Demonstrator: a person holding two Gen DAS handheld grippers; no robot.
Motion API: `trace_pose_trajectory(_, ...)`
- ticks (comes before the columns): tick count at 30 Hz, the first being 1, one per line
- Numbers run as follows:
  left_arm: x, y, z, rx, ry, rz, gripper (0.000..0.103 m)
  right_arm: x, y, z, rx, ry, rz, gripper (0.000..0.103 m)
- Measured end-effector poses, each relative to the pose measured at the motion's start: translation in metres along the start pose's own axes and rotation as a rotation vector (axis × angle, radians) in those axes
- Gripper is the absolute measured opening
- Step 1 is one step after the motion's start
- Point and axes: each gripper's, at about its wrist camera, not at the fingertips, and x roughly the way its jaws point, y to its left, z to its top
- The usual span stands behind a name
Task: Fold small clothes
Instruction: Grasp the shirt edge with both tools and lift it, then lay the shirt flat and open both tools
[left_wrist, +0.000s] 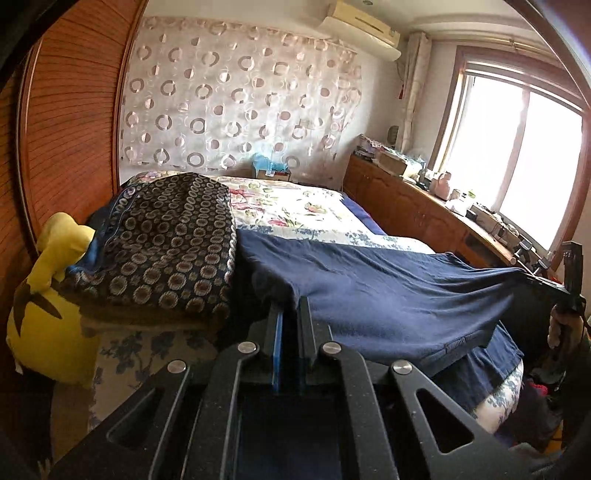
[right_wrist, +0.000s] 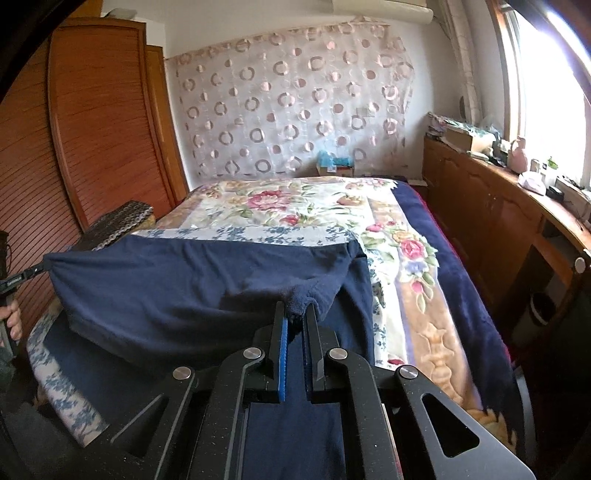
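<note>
A home bedroom: floral-covered bed (right_wrist: 295, 206), wooden wardrobe (right_wrist: 110, 122) (slatted doors), curtained wall, cluttered window cabinet (right_wrist: 491, 199).

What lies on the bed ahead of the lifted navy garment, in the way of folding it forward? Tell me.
Nothing visible on the stretch just ahead. Both the left gripper and right gripper are shut on the navy garment; beyond its raised edge the floral bedspread is bare. The patterned folded blanket sits off to the left.

The dark blue cotton garment (right_wrist: 177, 280) hangs stretched above the near end of the floral-quilted bed (right_wrist: 295, 206), pinched at one corner by the left tongs (left_wrist: 290, 314) and at the other by the right tongs (right_wrist: 297, 317). A folded circle-patterned blanket (left_wrist: 173, 243) lies on the bed to the left, a yellow plush toy (left_wrist: 48, 314) beside it; the wooden cabinet surface (right_wrist: 517, 206) runs along the right, under the window.
</note>
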Motion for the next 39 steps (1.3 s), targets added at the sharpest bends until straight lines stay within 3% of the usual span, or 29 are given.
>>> trace_pose_trajectory(15, -0.011, 0.0, -0.031, 0.012, 0.053, 0.033, 0.007, -0.028, -0.009, -0.017, -0.009, 0.051, 0.009, 0.006)
trace_pose_trajectory(24, 0.008, 0.007, -0.062, 0.026, 0.149, 0.087, 0.007, 0.008, -0.006, -0.032, -0.013, 0.181, -0.01, 0.006)
trace_pose_trajectory(29, 0.006, 0.008, -0.067, 0.034, 0.16, 0.087, 0.012, 0.019, -0.004, -0.027, -0.02, 0.204, -0.028, 0.01)
trace_pose_trajectory(31, 0.002, 0.007, -0.067, 0.037, 0.156, 0.086, 0.016, 0.015, 0.0, -0.024, -0.028, 0.198, -0.034, 0.018)
trace_pose_trajectory(34, -0.002, 0.007, -0.067, 0.041, 0.147, 0.092, 0.038, 0.01, 0.003, -0.015, -0.045, 0.184, -0.064, 0.033)
trace_pose_trajectory(37, -0.005, 0.008, -0.064, 0.038, 0.143, 0.091, 0.054, 0.004, 0.005, -0.012, -0.055, 0.159, -0.087, 0.038)
trace_pose_trajectory(39, -0.005, 0.009, -0.062, 0.039, 0.134, 0.102, 0.07, 0.002, 0.007, -0.008, -0.061, 0.139, -0.092, 0.041)
